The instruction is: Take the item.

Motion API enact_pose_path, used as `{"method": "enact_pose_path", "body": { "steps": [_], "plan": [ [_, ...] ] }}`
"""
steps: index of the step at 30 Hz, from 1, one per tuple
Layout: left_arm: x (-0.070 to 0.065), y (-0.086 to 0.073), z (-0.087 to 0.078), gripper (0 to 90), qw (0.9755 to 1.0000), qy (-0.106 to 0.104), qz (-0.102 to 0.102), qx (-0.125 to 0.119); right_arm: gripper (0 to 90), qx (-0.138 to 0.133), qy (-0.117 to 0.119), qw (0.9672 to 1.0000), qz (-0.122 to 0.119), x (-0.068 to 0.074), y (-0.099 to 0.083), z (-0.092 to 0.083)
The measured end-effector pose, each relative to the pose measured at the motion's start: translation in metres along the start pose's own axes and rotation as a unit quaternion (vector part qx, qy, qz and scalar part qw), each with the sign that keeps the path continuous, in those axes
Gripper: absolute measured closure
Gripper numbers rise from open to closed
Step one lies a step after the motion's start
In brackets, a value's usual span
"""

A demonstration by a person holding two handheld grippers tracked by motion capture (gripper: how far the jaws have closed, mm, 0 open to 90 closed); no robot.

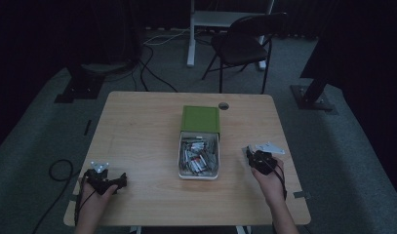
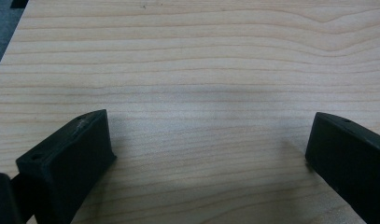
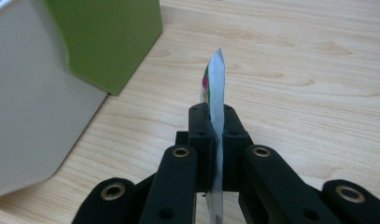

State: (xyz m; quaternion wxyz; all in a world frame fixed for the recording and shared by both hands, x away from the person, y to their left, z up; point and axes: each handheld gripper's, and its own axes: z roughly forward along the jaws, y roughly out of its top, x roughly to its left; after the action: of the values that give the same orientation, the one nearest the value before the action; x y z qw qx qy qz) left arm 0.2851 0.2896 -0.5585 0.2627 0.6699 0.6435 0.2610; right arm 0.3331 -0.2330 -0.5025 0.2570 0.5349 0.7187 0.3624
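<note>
No words, numbers or brand names can be read anywhere. The thin white packet (image 3: 215, 79) at the centre of the right gripper view carries a patch of red, green and yellow print along its left edge, perhaps part of a label, but it is seen edge-on and nothing on it is legible. The packets in the tray (image 1: 199, 157) at the centre of the high view are too small and dim to read.

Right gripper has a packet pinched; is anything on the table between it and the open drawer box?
Nothing visible. The right gripper is shut on the packet, and only bare table lies between it and the white drawer of packets. In the right gripper view the drawer's wall rises close at the left.
</note>
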Motion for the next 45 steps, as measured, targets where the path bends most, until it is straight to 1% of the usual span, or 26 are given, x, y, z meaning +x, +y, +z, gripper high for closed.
{"method": "enact_pose_path", "body": {
  "steps": [3, 9, 11, 12, 23, 30, 36, 41, 45],
  "plan": [
    [0.000, 0.000, 0.000, 1.1, 1.0000, 0.000, 0.000, 0.000, 86.8, 0.004, 0.004, 1.0000, 0.007, -0.002, -0.002, 0.001],
    [0.000, 0.000, 0.000, 1.1, 1.0000, 0.000, 0.000, 0.000, 86.8, 0.016, 0.006, 0.9998, 0.013, -0.005, -0.006, 0.006],
    [0.000, 0.000, 0.000, 1.0, 1.0000, 0.000, 0.000, 0.000, 86.7, 0.016, 0.004, 0.9998, 0.013, -0.006, -0.006, 0.007],
    [0.000, 0.000, 0.000, 1.1, 1.0000, 0.000, 0.000, 0.000, 86.7, 0.018, 0.002, 0.9997, 0.017, -0.009, -0.007, 0.008],
    [0.000, 0.000, 0.000, 1.1, 1.0000, 0.000, 0.000, -0.001, 86.6, 0.029, -0.016, 0.9992, 0.024, -0.022, -0.013, 0.011],
    [0.000, 0.000, 0.000, 1.1, 1.0000, 0.000, 0.000, -0.001, 86.4, 0.032, -0.026, 0.9987, 0.031, -0.035, -0.017, 0.008],
    [0.000, 0.000, 0.000, 1.0, 1.0000, 0.000, 0.000, -0.001, 85.1, 0.034, -0.030, 0.9974, 0.057, -0.050, -0.024, 0.006],
    [0.000, 0.000, 0.000, 1.0, 1.0000, 0.000, 0.000, -0.001, 85.0, 0.042, -0.041, 0.9964, 0.061, -0.059, -0.030, 0.006],
    [0.000, 0.000, 0.000, 1.0, 1.0000, 0.000, 0.000, -0.001, 84.7, 0.042, -0.039, 0.9958, 0.071, -0.066, -0.034, 0.006]
  ]
}}
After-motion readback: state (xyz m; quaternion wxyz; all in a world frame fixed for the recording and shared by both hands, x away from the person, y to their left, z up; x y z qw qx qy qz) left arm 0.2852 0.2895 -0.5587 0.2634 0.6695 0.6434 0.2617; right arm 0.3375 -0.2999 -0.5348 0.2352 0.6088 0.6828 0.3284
